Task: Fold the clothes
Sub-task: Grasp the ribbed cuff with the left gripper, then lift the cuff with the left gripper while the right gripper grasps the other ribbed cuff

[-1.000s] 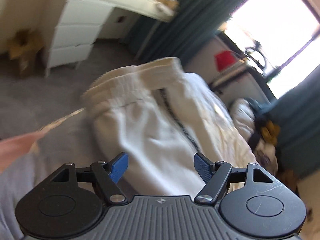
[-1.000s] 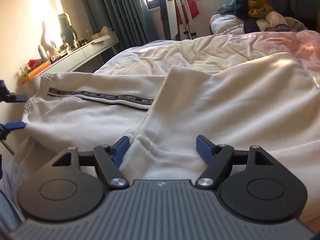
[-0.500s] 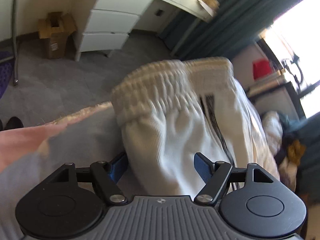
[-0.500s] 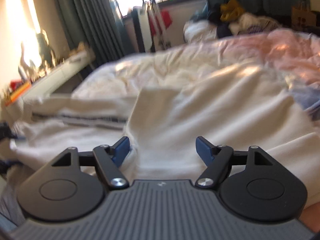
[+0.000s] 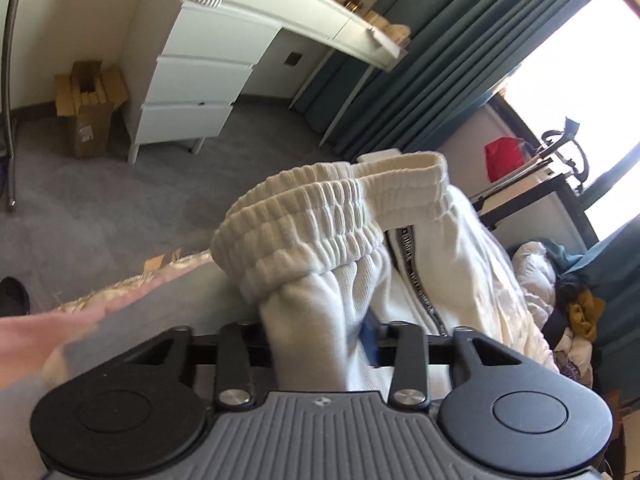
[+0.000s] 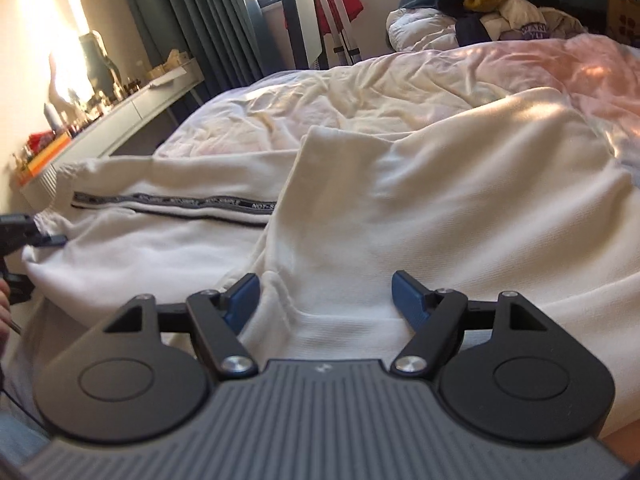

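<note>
At my eleven o'clock a white drawer unit (image 5: 192,92) stands against the cream wall (image 5: 100,8), joined to a long white desk (image 5: 332,20) cluttered with small bottles. An open cardboard box (image 5: 90,108) sits on the grey carpet (image 5: 100,200) at ten. Teal curtains (image 5: 424,60) hang at one o'clock beside a bright window (image 5: 580,64). I stand at a bed (image 6: 360,92) with rumpled pale bedding; heaped at its far end is what may be laundry (image 6: 500,4), too blurred to be sure.

One pair of white sweatpants (image 5: 404,280), two grippers, three drawers (image 5: 200,84).
</note>
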### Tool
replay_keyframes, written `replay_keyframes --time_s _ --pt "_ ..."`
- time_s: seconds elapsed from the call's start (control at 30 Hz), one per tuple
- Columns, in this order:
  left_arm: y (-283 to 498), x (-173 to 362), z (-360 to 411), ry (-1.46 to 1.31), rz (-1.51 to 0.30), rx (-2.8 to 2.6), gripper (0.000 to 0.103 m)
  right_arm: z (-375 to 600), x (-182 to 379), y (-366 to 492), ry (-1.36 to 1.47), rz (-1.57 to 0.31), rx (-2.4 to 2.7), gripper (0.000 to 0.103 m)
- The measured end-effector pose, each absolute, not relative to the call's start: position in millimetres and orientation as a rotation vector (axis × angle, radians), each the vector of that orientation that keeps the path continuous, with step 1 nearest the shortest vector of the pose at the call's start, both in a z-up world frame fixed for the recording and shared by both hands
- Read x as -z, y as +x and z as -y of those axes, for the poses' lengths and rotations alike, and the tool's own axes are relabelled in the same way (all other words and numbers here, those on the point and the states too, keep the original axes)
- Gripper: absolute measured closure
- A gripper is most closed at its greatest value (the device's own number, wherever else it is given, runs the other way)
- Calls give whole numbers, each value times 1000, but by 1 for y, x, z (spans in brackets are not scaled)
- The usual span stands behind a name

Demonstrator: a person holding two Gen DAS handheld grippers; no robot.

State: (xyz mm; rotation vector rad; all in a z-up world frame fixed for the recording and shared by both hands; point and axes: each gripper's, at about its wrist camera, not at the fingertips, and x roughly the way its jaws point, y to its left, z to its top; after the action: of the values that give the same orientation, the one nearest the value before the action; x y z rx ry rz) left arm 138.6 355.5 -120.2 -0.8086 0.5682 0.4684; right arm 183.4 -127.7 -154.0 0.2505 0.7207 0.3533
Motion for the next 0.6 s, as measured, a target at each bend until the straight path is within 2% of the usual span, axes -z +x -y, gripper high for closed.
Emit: replay_keyframes --time_s 0.07,0.13,0.33,0.6 --pt "137 112 -347 -760 -539 -453 84 137 151 182 292 -713 -336 29" --pt "134 100 -333 -686 -493 -434 87 146 148 181 327 -700 -312 29" --pt "120 51 -259 -431 -312 -383 89 188 131 174 467 -637 -235 28" --pt "127 -8 -123 -242 -128 -285 89 256 109 165 584 -534 -126 28"
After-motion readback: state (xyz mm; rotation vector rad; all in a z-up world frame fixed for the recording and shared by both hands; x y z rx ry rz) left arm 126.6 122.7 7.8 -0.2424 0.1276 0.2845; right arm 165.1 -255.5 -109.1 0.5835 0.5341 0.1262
